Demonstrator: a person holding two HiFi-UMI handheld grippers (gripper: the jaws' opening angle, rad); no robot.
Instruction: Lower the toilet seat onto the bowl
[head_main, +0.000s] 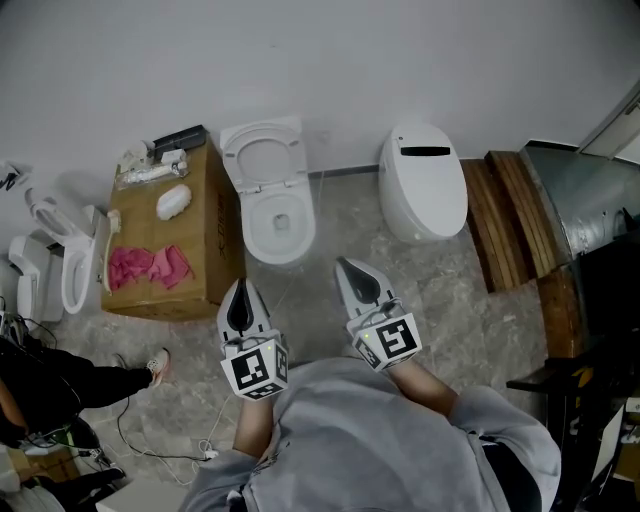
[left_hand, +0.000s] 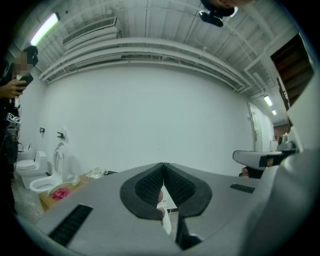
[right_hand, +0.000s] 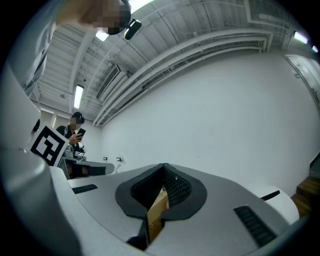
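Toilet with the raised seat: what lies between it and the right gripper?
Only bare floor separates the right gripper from the toilet, in the head view.

A cardboard box (head_main: 205, 225) stands on the floor to my left, with a pink cloth (head_main: 150, 267) near its near edge and a small white object (head_main: 173, 201) toward its far edge. To my right is a closed white toilet (head_main: 424, 182), with wooden planks (head_main: 510, 215) just beside it.

Left gripper (left_hand: 163, 164) jaws closed, empty. Left of its fingers (left_hand: 145, 187): box (left_hand: 62, 194), toilet (left_hand: 31, 170). Right: right gripper (left_hand: 257, 159).
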